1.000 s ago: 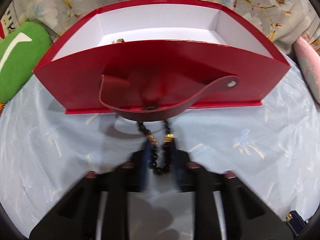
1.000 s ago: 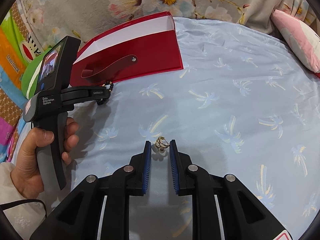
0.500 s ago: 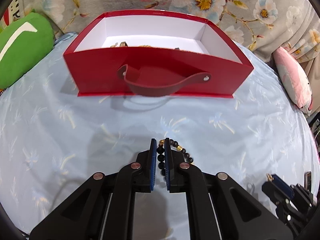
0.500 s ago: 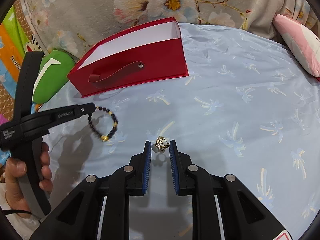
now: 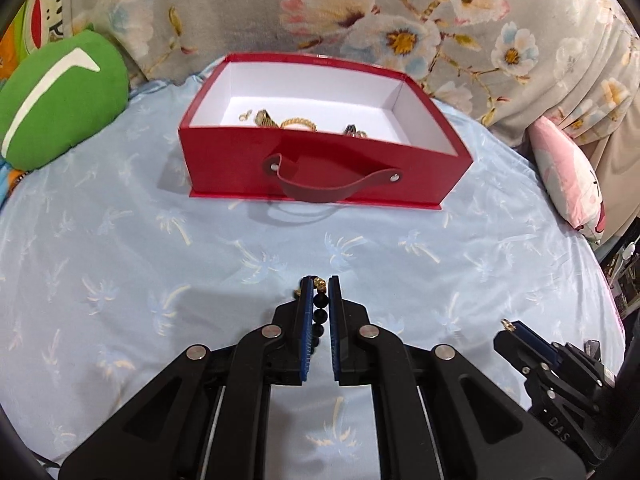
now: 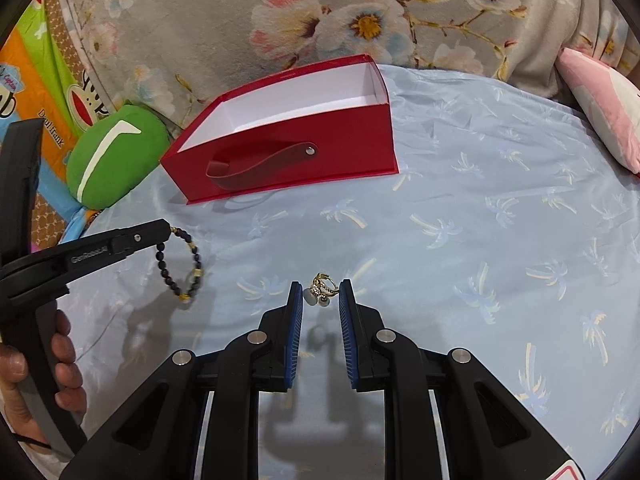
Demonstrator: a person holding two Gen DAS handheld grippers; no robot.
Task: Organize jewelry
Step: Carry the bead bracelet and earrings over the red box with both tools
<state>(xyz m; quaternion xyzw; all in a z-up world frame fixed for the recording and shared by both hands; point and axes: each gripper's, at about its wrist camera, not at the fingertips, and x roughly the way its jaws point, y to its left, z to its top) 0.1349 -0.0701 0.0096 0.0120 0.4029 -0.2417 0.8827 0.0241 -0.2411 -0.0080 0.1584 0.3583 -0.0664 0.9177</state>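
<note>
Now the left hand-held gripper (image 5: pixel 321 288), pinching the beaded bracelet (image 6: pixel 180 264), has backed away from the red box (image 5: pixel 320 176); deposit pending. Right hand-held gripper (image 6: pixel 321 294) pinches the earring (image 6: pixel 320 290).

Probably a bedroom: palm-print bedsheet (image 5: pixel 120 240), floral blanket (image 5: pixel 360 20), pillows (image 5: pixel 568 184).

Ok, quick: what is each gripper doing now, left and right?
Left gripper: closed on the black bead bracelet, held above the bedsheet.
Right gripper: closed on a small gold earring.
</note>
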